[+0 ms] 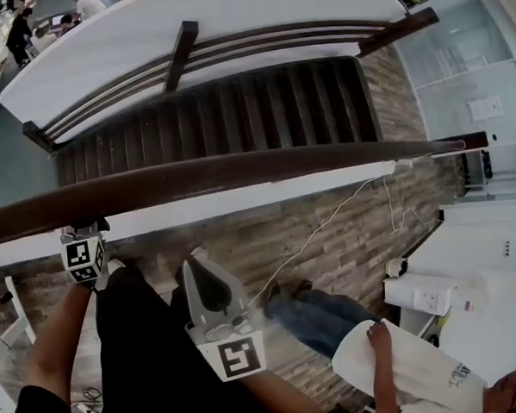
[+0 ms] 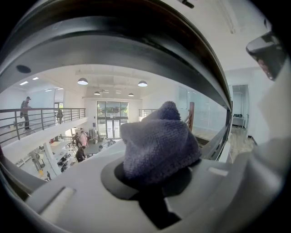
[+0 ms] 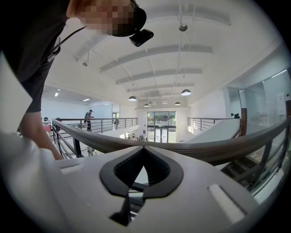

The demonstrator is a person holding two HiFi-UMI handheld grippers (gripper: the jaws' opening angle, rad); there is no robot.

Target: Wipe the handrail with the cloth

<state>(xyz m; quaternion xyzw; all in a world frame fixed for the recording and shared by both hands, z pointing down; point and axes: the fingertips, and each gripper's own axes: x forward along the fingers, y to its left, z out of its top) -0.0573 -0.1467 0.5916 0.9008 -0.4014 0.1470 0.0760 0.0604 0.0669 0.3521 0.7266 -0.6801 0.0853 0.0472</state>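
Handrail runs across mid-frame; left gripper is clamped on the purple cloth at its left end, right gripper closed and empty. Guessing most of it's still unwiped.

No legible text, number or brand is shown. Square black-and-white coded patterns are carried on the left marker cube and the right marker cube; no letters are included. Dark print on a person's white shirt and a label on a white box are too small to be read.
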